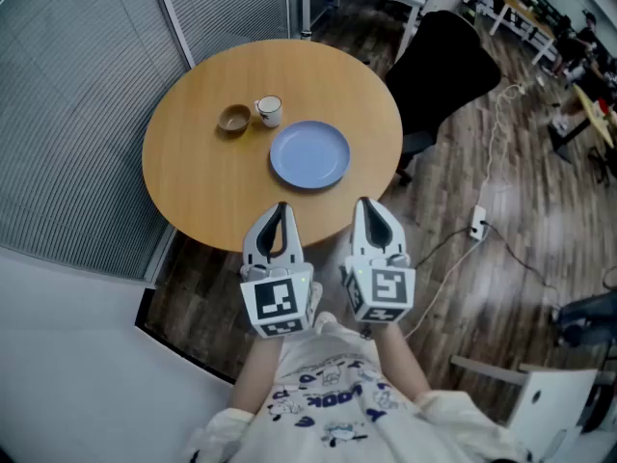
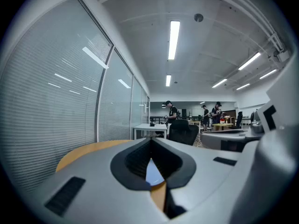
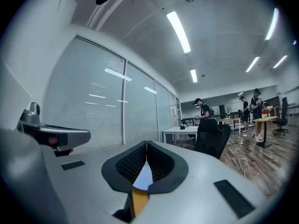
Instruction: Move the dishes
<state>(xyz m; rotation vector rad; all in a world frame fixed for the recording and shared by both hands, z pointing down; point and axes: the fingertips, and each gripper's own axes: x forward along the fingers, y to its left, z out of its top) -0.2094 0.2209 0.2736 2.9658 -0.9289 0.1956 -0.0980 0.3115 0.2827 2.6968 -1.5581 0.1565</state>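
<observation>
Held close to the body, at the near rim of the round table, are the left gripper and the right gripper — each with its jaws pressed together on nothing. No dish is judged to have been moved yet: the blue plate is seen nearest, with the white cup and brown bowl just beyond it, side by side. Nothing is seen in the way — a black chair and a floor cable are found well off to the right.

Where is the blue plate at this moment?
In the head view, the blue plate lies near the middle of the round table, just right of the white cup.
</observation>
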